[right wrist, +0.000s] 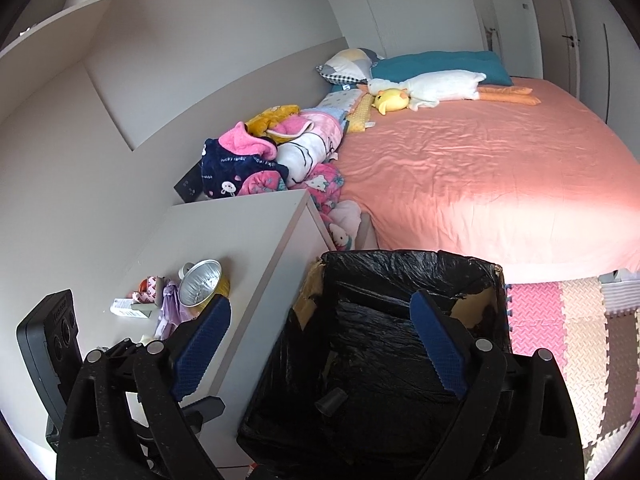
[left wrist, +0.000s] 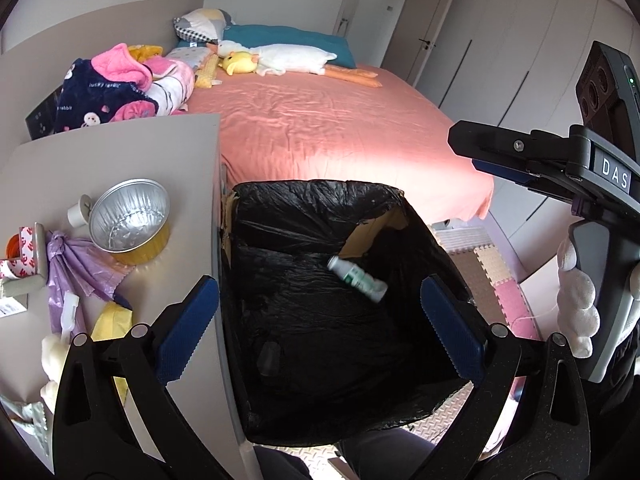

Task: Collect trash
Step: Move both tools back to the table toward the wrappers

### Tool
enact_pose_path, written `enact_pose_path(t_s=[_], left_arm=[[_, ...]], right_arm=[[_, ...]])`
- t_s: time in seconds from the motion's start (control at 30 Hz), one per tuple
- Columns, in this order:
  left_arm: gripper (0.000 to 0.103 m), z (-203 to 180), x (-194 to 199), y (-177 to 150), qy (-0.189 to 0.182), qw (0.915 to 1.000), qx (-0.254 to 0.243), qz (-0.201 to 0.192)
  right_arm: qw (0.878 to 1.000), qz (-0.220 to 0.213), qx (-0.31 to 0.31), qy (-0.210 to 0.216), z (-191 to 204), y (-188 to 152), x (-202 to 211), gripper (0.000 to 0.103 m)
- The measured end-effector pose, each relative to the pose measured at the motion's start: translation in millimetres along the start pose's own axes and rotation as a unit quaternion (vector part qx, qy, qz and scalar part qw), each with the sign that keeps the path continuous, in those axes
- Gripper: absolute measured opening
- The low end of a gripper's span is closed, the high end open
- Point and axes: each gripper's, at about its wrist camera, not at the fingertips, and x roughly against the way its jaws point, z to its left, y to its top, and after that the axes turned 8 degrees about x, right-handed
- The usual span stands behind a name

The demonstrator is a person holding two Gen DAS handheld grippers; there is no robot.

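A cardboard bin lined with a black bag (left wrist: pixel 320 208) stands beside a grey desk (left wrist: pixel 160 152); it also shows in the right wrist view (right wrist: pixel 400 268). A small white and green bottle (left wrist: pixel 357 279) is in mid-air over the bin's opening. My left gripper (left wrist: pixel 320 328) is open and empty above the bin. My right gripper (right wrist: pixel 320 348) is open and empty above the bin too; it shows at the right edge of the left wrist view (left wrist: pixel 488 156). On the desk lie a foil bowl (left wrist: pixel 130 218), a purple bag (left wrist: pixel 76 272), yellow wrappers (left wrist: pixel 112 320) and tape rolls (left wrist: pixel 20 252).
A bed with a pink sheet (left wrist: pixel 328 128) lies behind the bin, with plush toys and folded clothes (left wrist: pixel 120 84). Foam floor mats (right wrist: pixel 560 320) are to the right of the bin. A small dark cup (right wrist: pixel 330 400) lies inside the bin.
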Motion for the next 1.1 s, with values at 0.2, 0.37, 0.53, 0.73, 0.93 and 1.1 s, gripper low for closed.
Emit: enact_pose_path(t_s=[0.2,0.37,0.53,0.73,0.93,1.1], left_arm=[[0.097,13,9,-6,0.016,0.9998,0.013,-0.008],[0.097,30,22,-11,0.034,0.9988,0.029,-0.020],[0.097,48,37,-18,0.058,0.9966,0.048,-0.032],[0.097,74,55,-27,0.091,0.9917,0.081,-0.042],[0.097,99,73,-37,0.120,0.9850,0.112,-0.052],[0.097,121,89,-46,0.153,0.9744,0.154,-0.059]], right_arm=[[1.000,0.008,0.015,0.002,19,-2,-9,0.091],[0.999,0.016,0.029,0.012,39,-3,-19,0.091],[0.998,0.026,0.042,0.026,61,-3,-31,0.091],[0.996,0.043,0.065,0.045,92,-10,-47,0.091],[0.993,0.054,0.082,0.061,116,-15,-59,0.091],[0.992,0.065,0.083,0.073,135,-20,-70,0.091]])
